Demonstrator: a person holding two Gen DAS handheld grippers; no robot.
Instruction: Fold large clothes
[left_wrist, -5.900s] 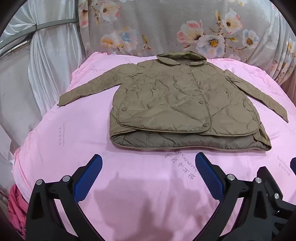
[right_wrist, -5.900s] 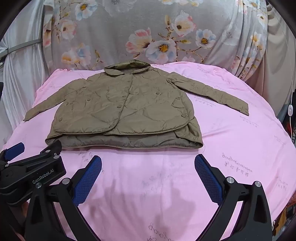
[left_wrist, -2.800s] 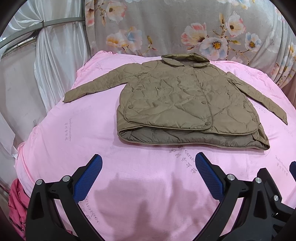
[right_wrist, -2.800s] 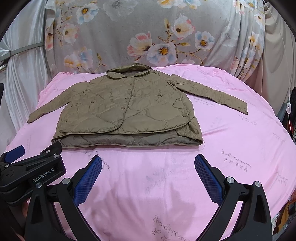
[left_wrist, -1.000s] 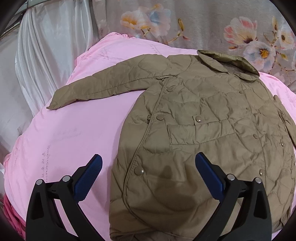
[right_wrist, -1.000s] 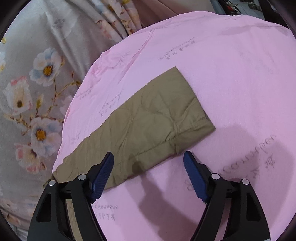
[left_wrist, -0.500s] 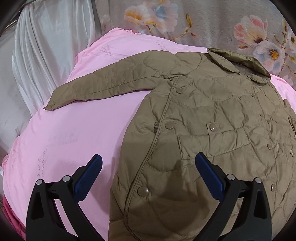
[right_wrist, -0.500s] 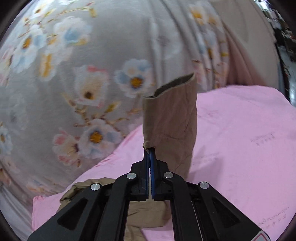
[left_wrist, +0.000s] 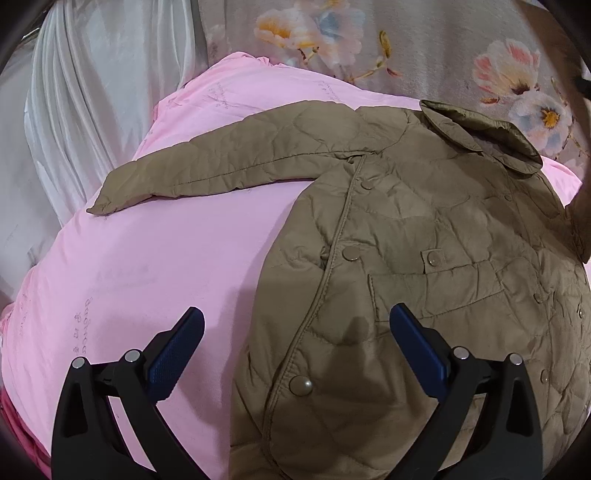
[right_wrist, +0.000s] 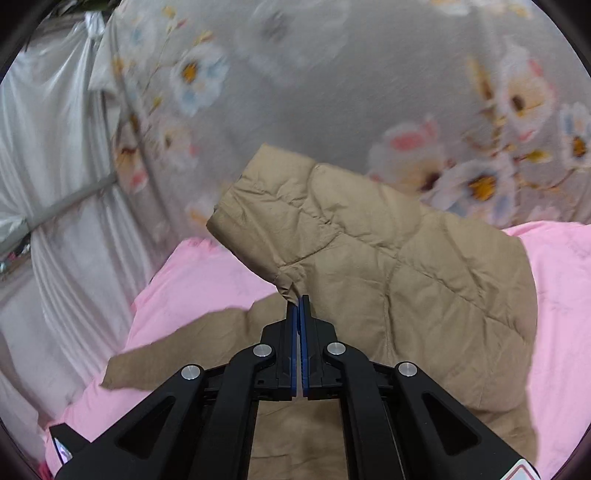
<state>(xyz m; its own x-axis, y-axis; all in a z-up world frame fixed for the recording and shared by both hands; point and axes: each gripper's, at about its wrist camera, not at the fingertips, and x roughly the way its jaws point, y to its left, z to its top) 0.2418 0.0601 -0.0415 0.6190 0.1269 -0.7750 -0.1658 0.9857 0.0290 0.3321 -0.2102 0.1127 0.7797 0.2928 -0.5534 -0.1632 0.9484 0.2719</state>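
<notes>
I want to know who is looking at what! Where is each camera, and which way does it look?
Left wrist: sits on the left tongs, looking down over the front of the jacket on the pink sheet; the open blue-tipped fingers show.
Right wrist: sits on the right tongs, facing the flowered curtain; they are shut on the lifted sleeve.
Shared: the jacket, its flat sleeve, the pink sheet and the flowered curtain.
</notes>
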